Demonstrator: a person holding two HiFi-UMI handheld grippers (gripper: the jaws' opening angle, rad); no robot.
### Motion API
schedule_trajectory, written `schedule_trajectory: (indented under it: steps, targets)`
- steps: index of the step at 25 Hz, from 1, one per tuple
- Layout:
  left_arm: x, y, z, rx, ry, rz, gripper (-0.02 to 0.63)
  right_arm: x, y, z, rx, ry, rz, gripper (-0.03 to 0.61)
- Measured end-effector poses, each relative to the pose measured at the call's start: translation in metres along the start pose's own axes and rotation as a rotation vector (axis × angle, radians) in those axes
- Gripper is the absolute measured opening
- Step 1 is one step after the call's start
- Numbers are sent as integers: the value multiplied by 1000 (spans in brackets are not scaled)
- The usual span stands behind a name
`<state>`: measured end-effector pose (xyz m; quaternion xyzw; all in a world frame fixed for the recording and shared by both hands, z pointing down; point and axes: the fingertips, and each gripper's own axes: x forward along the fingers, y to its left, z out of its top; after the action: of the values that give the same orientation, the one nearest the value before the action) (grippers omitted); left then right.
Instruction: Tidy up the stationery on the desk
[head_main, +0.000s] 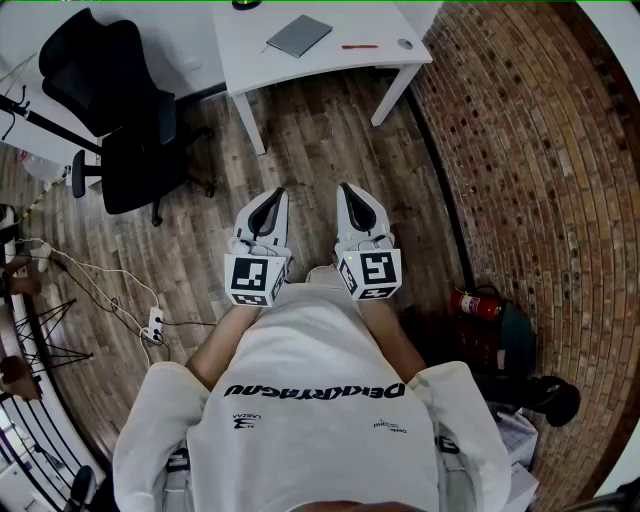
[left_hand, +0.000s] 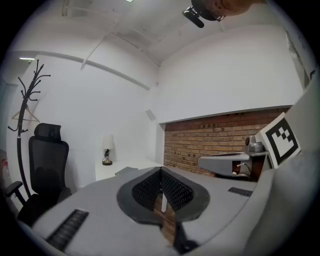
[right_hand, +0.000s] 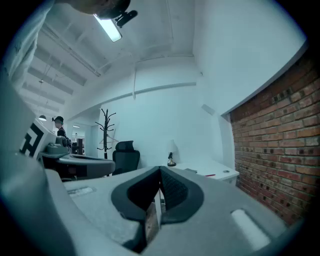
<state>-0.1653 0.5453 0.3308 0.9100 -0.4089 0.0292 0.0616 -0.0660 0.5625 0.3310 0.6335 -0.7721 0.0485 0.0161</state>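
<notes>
Since the white desk (head_main: 250, 40) stands well apart at 12 o'clock, nothing is grasped yet | left gripper (head_main: 270, 200), right gripper (head_main: 350, 192): jaws pressed together, empty (carried level for the approach, I judge) | grey notebook (head_main: 299, 35), red pen (head_main: 360, 46): on desk.

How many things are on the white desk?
4: a flat grey notebook, a thin red pen right of it, a small round grey object by the right corner, a small table lamp at the back. More may be hidden.
</notes>
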Motion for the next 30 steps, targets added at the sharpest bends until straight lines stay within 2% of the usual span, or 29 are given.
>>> schedule_trajectory:
  steps: [9, 17, 25, 30]
  targets:
    - [17, 3, -4, -11, 3, -1, -2, 11, -8, -3, 7, 10, 29, 2]
    - [61, 1, -4, -10, 27, 8, -2, 39, -47, 2, 27, 17, 24, 2]
    - [107, 15, -2, 12, 59, 80, -2, 85, -88, 6, 71, 13, 52, 2]
    - [126, 9, -11, 47, 96, 116, -2, 93, -104, -16, 87, 46, 79, 2]
